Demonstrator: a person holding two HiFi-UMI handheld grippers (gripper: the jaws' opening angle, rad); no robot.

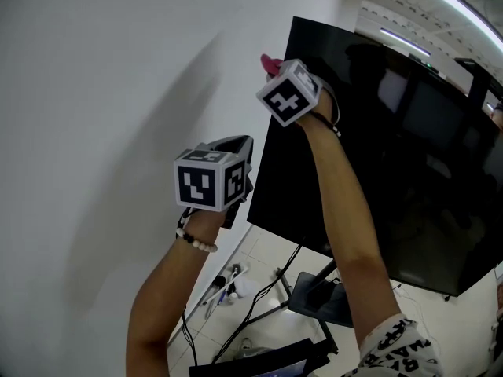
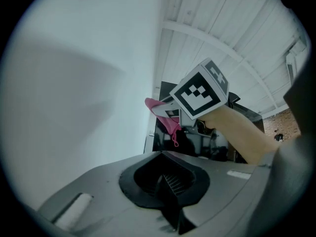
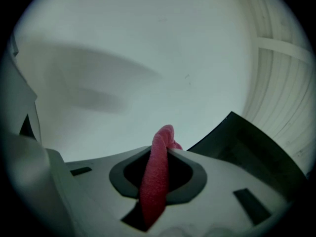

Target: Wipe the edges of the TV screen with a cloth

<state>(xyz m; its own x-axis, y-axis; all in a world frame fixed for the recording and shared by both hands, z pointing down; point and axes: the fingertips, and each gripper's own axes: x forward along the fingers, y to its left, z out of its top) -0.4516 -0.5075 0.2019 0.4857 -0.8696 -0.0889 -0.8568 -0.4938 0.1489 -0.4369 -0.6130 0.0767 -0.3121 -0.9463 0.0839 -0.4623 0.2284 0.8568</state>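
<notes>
Your right tool (image 3: pixel 161 158) grips the cloth (image 3: pixel 153 191) at the TV (image 1: pixel 377 155) corner, edge to its right; left tool (image 2: pixel 167 187) closed, empty

Pink cloth (image 3: pixel 157 174) bunched at black TV screen's (image 1: pixel 393 163) upper-left corner.

A plain white wall (image 1: pixel 110 93) fills the left of the head view, with a soft grey shadow lying across it. Overhead, a white panelled ceiling (image 2: pixel 247 19) carries long strip lights (image 1: pixel 464 5). Below, thin black cables (image 1: pixel 259 301) trail over the pale tiled floor (image 1: pixel 263 259), and a few small, indistinct items (image 1: pixel 224 281) lie near the foot of the wall. A dark shelf (image 1: pixel 322 298) sits above the floor. A patch of brick wall (image 2: pixel 276 126) shows at the right of the left gripper view.
</notes>
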